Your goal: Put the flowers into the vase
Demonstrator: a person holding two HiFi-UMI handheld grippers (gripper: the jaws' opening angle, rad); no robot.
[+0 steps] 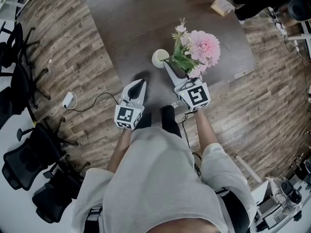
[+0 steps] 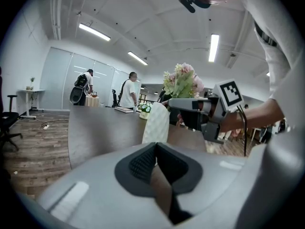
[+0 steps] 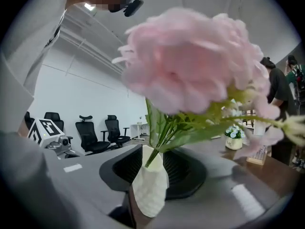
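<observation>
Right gripper view: flowers (image 3: 190, 66) are seen set in the vase (image 3: 150, 190). Right gripper (image 1: 169, 65) is held near level at the vase, jaws released. Left gripper (image 1: 141, 82), near the vase, is angled slightly down, clenched empty.

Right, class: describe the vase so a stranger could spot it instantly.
Start at the big dark table on the plank floor. Near its edge closest to the person stands the vase: small, cream-white, quilted-looking, the only thing there with pink flowers rising from it.
</observation>
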